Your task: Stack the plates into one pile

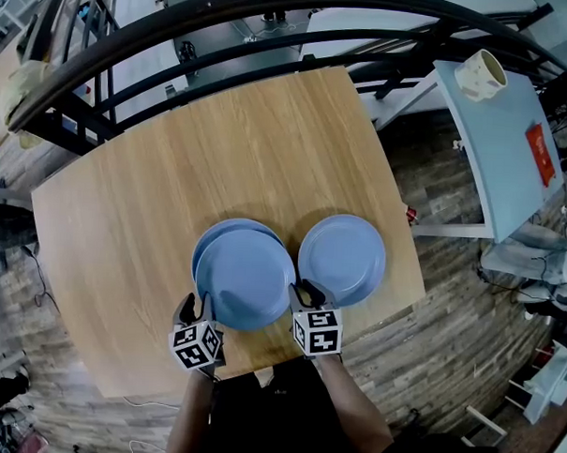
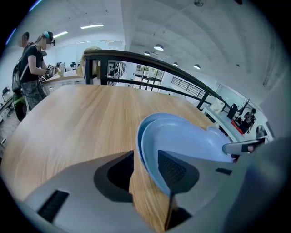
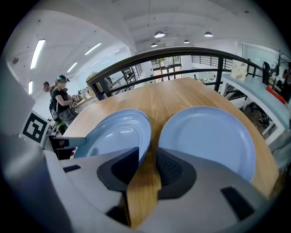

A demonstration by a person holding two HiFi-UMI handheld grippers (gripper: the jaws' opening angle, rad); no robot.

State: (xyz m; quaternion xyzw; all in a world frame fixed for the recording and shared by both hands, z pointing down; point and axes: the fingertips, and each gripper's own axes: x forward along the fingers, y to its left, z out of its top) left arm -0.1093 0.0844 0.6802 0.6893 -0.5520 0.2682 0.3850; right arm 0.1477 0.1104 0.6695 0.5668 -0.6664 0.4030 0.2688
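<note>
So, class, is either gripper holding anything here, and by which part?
Nothing is held: the left gripper and right gripper both stand open at the stacked plates' near rim.

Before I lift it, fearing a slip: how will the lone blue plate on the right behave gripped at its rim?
Likely rigid: the lone plate holds an even round shape. Its smooth surface may slip in jaws. Lying flat, it probably slides, not tips.
</note>
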